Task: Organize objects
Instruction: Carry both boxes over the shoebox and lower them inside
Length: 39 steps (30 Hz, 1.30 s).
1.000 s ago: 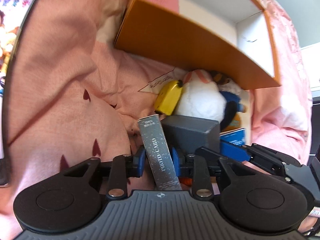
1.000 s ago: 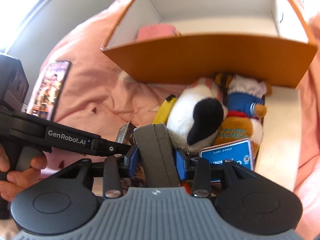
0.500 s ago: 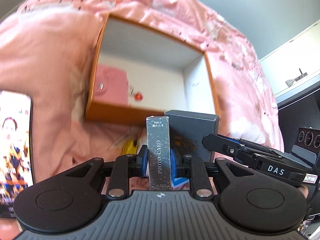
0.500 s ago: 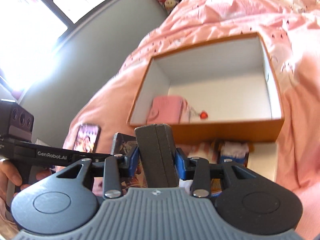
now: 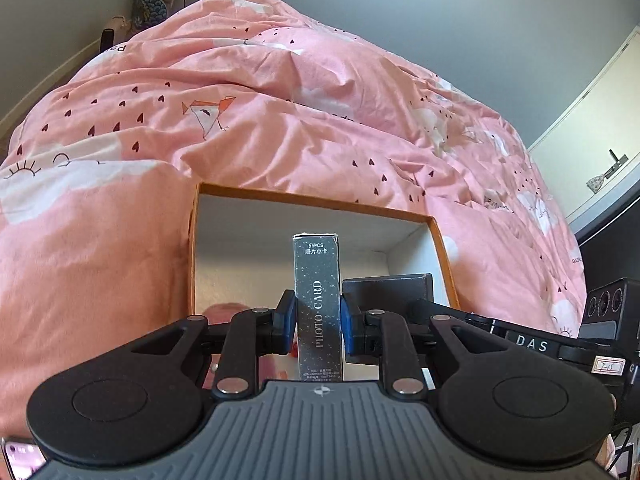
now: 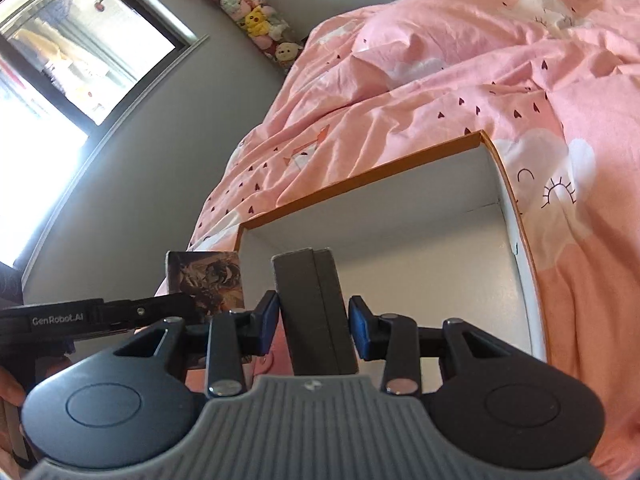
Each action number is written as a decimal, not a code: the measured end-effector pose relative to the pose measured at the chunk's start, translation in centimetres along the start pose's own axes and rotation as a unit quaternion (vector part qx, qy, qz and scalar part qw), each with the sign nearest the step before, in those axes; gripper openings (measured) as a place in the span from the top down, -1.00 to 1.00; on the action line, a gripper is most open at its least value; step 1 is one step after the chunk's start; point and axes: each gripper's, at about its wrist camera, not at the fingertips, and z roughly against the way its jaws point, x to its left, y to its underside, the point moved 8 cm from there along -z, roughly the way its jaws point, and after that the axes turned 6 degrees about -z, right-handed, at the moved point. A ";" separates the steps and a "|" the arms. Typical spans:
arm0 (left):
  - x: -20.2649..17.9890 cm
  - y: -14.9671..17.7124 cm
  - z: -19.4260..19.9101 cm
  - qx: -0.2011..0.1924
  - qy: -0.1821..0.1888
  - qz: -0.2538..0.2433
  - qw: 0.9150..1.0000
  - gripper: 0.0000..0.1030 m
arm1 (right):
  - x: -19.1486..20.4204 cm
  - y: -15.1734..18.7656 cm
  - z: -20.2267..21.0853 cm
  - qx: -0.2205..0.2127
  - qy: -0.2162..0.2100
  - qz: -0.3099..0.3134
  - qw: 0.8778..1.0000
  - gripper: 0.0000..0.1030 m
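My left gripper point(image 5: 318, 320) is shut on a slim dark "PHOTO CARD" box point(image 5: 318, 280), held upright over the near side of the open orange box point(image 5: 312, 200) with white inside. My right gripper point(image 6: 314, 318) is shut on a dark grey box point(image 6: 312, 304), also held over the orange box point(image 6: 360, 178). The grey box shows in the left wrist view point(image 5: 388, 290), just right of the card box. The card box shows in the right wrist view point(image 6: 206, 282) at the left. A pink item point(image 5: 224, 312) lies in the orange box, mostly hidden by the grippers.
The orange box sits on a rumpled pink duvet point(image 5: 280, 100) that rises behind it. A phone point(image 5: 20, 456) lies at the lower left edge. A window point(image 6: 60, 60) and hanging plush toys point(image 6: 256, 20) are on the wall at left.
Both grippers have lifted their boxes off the bed, away from the plush toys, and carried them forward over the orange box. The views now tilt up toward the duvet and walls.
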 end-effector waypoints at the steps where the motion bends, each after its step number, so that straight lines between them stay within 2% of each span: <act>1: 0.3 -0.4 -0.6 0.002 -0.003 -0.003 1.000 0.51 | -0.4 -0.5 -1.2 0.004 0.001 -0.014 1.000 0.22; 7: 1.9 -2.4 -3.1 0.012 -0.024 -0.024 0.999 0.51 | -1.7 -2.4 -8.5 0.022 0.006 -0.079 0.997 0.22; 11: 3.0 -3.1 -4.2 0.021 -0.028 -0.030 0.999 0.51 | -1.2 -2.8 -12.6 0.045 0.006 -0.084 0.995 0.23; 20: 4.3 -3.0 -5.3 0.029 -0.032 -0.040 0.998 0.51 | -1.2 -1.9 -18.1 0.123 -0.034 -0.135 0.983 0.24; 23: 4.3 -3.0 -5.3 0.029 -0.032 -0.039 0.998 0.51 | -1.8 -2.1 -18.6 0.127 -0.015 -0.124 0.984 0.23; 29: 4.3 -3.2 -5.7 0.029 -0.031 -0.037 0.998 0.51 | -2.4 -2.1 -18.4 0.121 0.057 -0.074 0.988 0.15; 31: 4.3 -3.2 -5.7 0.030 -0.029 -0.037 0.998 0.51 | -2.8 -1.9 -18.5 0.126 0.060 -0.077 0.987 0.11; 33: 4.3 -3.3 -5.9 0.032 -0.027 -0.039 0.998 0.51 | -2.9 -1.5 -18.7 0.135 0.054 -0.091 0.985 0.21; 34: 4.3 -3.3 -6.0 0.033 -0.027 -0.039 0.998 0.51 | -3.0 -1.3 -18.8 0.140 0.049 -0.098 0.984 0.35; 36: 4.4 -3.3 -6.1 0.034 -0.027 -0.041 0.998 0.51 | -2.9 -1.0 -19.0 0.145 0.033 -0.110 0.983 0.45; 39: 4.6 -3.3 -6.3 0.036 -0.030 -0.040 0.998 0.51 | -2.3 -0.7 -19.4 0.150 0.014 -0.120 0.981 0.71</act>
